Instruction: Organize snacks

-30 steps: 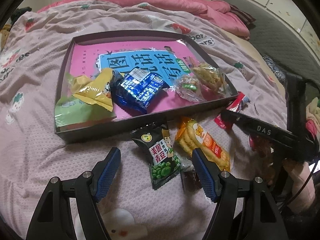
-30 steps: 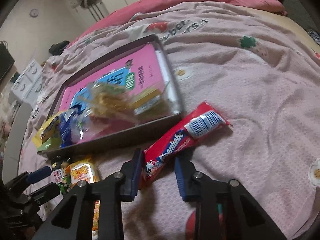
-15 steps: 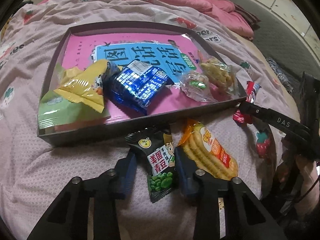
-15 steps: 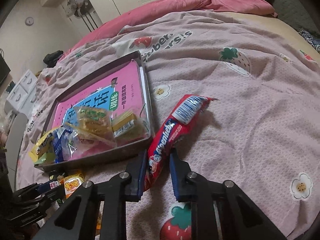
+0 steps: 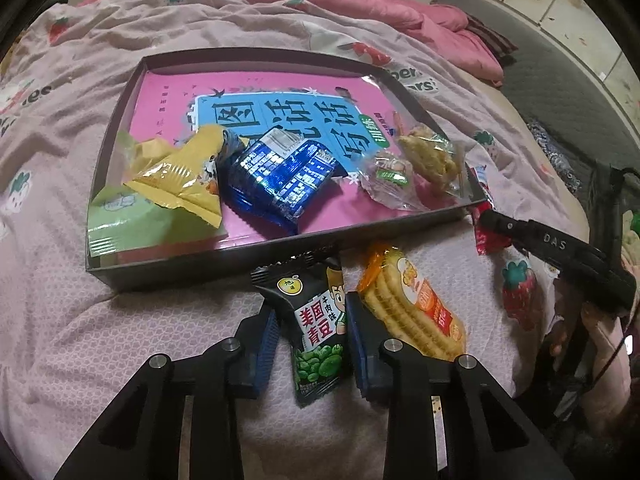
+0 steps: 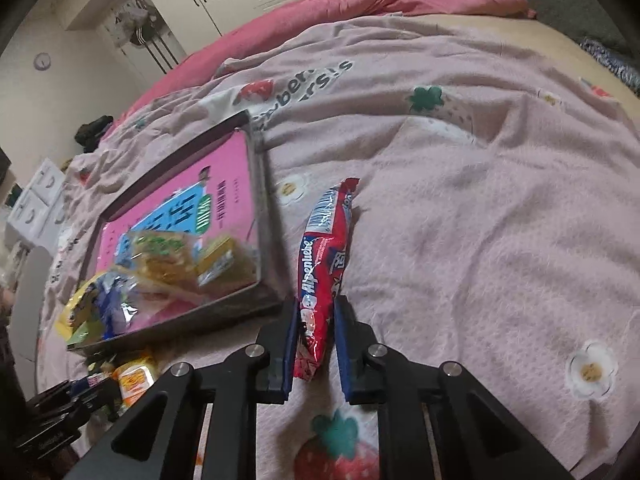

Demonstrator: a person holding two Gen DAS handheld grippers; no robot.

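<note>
Left gripper (image 5: 312, 336): its blue-padded fingers press on both sides of the black green-pea packet (image 5: 318, 334), which lies on the pink bedspread (image 5: 80, 320) just in front of the near wall of the dark tray (image 5: 208, 268). Orange cracker pack (image 5: 412, 312): beside the packet on the right, touching the right finger. Right gripper (image 6: 314, 344): fingers pinched on the lower end of the red Alpenliebe candy pack (image 6: 326, 260), which runs away from the camera along the tray's right wall (image 6: 272, 216); whether its far end rests on the bedspread cannot be told. Tray contents: a pink book (image 5: 168, 96) as floor, carrying a yellow packet (image 5: 180, 184), a blue packet (image 5: 284, 180), a green packet (image 5: 128, 224) and clear-wrapped biscuits (image 5: 428, 156).
</note>
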